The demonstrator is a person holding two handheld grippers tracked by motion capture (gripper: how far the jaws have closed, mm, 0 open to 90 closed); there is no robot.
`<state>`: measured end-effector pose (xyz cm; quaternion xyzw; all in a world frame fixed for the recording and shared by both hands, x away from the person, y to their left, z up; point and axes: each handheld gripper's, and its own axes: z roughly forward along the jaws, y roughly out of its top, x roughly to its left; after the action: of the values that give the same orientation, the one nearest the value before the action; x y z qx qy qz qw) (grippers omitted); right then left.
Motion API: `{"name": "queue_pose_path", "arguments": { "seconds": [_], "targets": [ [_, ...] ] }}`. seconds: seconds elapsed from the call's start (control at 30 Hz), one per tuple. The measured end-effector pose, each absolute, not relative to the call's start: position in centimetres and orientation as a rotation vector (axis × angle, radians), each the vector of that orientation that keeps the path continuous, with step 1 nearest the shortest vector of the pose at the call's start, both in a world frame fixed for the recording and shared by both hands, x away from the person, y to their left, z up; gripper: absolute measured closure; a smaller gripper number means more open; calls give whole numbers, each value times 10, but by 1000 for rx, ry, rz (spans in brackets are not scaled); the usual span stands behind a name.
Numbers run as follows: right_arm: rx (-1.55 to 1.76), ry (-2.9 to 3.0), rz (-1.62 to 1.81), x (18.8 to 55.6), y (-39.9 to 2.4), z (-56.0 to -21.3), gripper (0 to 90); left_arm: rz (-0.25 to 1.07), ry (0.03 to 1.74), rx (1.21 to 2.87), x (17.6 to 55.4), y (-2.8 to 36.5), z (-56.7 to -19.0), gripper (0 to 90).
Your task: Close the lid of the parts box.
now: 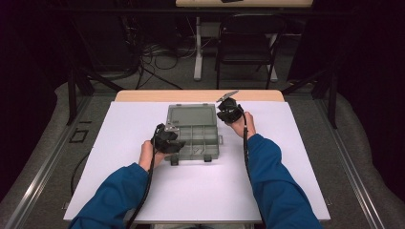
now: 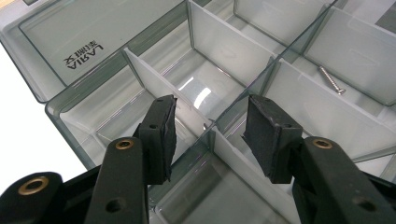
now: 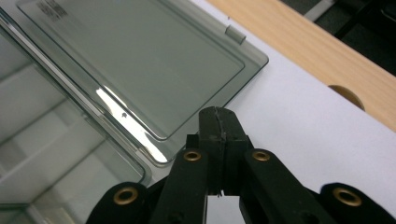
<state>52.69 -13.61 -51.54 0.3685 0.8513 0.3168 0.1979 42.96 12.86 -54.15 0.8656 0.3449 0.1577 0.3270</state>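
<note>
A clear grey compartment box [image 1: 203, 143] lies open on the white sheet, its lid [image 1: 191, 116] folded flat on the far side. My left gripper [image 1: 173, 143] hovers over the box's front left corner. In the left gripper view it [image 2: 210, 135] is open, its pads standing astride a crossing of white dividers [image 2: 154, 84] without touching them. One compartment to the right holds a single screw [image 2: 332, 80]. My right gripper [image 1: 228, 113] is beside the lid's right edge. In the right gripper view it [image 3: 217, 126] is shut with nothing between its pads, just off the lid's corner [image 3: 140, 60].
The white sheet [image 1: 200, 191] covers most of a wooden table, whose far edge [image 1: 200, 95] shows beyond it. Two latches [image 1: 174, 161] stick out at the box's front. A black chair [image 1: 248, 45] and cables stand on the floor behind the table.
</note>
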Motion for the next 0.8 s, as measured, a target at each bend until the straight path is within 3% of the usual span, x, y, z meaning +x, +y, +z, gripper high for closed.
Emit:
{"name": "queue_pose_path", "arguments": {
  "seconds": [0.8],
  "targets": [
    [1116,2454,732,541,-128,-544,900,435,896,2271,429,128,-542,530]
  ]
}}
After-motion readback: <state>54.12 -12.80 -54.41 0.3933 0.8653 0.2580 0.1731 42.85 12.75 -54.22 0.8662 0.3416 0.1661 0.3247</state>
